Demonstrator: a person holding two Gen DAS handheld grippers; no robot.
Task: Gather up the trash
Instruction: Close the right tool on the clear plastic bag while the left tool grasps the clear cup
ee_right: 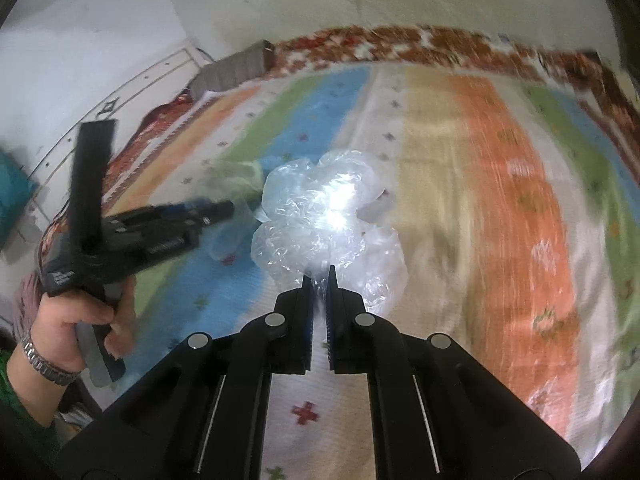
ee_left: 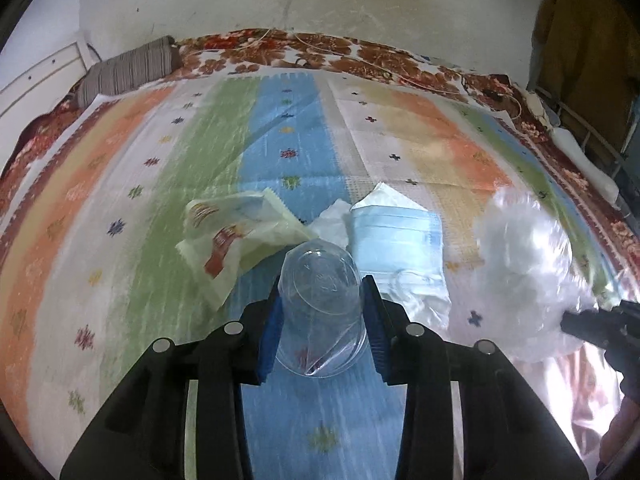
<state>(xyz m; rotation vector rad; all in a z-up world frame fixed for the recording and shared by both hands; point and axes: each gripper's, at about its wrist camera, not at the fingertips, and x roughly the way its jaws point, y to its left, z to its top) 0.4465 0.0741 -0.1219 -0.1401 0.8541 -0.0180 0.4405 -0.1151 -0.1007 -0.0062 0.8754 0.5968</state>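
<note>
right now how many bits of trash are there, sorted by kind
clear plastic cup: 1
clear plastic bag: 1
snack wrapper: 1
blue face mask: 1
white tissue: 1
total: 5

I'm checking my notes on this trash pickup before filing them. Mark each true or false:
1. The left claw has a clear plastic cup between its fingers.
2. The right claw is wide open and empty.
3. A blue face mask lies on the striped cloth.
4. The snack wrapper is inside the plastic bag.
1. True: the clear plastic cup sits between the pads of the left claw.
2. False: the right claw is shut on a clear plastic bag.
3. True: the face mask lies on the striped cloth.
4. False: the snack wrapper lies on the cloth, left of the mask.
</note>
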